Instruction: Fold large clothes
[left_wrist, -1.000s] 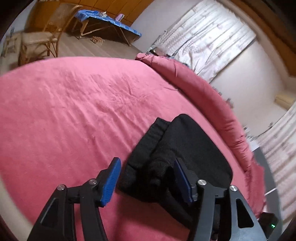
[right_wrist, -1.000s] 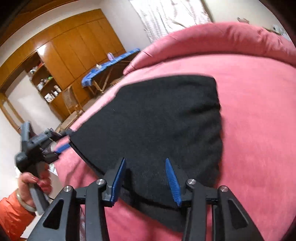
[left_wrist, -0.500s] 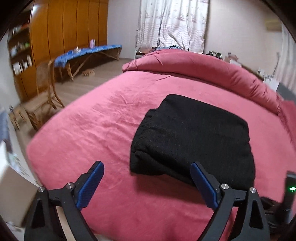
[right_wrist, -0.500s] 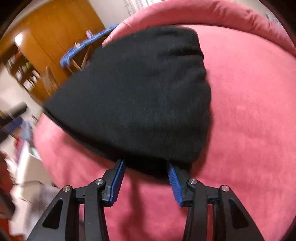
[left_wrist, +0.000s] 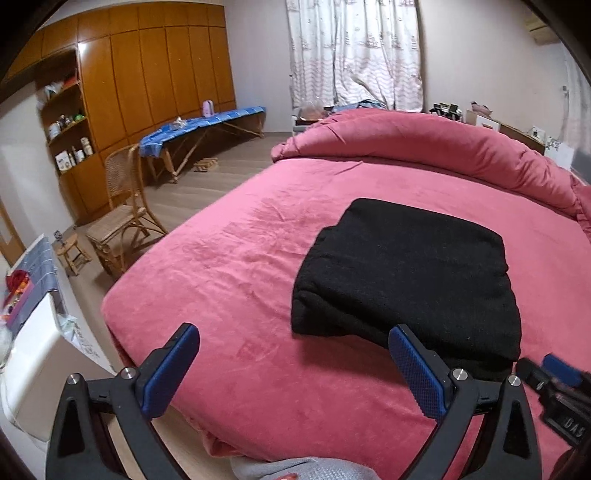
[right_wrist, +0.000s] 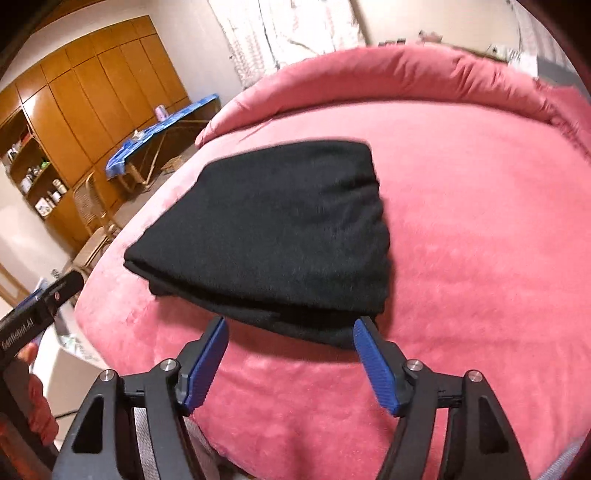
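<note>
Two grippers, both pointing down at an angle over the near edge of the bed (left_wrist: 229, 280). Left gripper (left_wrist: 293, 363): jaws spread very wide, just been opening, nothing btwn the blue pads (left_wrist: 170, 369) – only pink cover shows in the gap; its right pad sits in front of the near left corner of the black garment (left_wrist: 402, 280) w/o pressing it. Right gripper (right_wrist: 290, 363): jaws apart too, just been opening, pads either side of the garment's near edge but clear of it, holding nothing. In the right wrist view the left tool's black body pokes in at far left, w/ a hand (right_wrist: 35, 406) and orange sleeve below it.

Garment: black knit, folded into a thick squarish stack, several layers showing along the near edge, top face flat w/ slight rumpling at the right side. Lies on the pink cover, toward the near right part of the bed, well short of the rolled pink duvet (left_wrist: 424, 147) along the far side.
</note>
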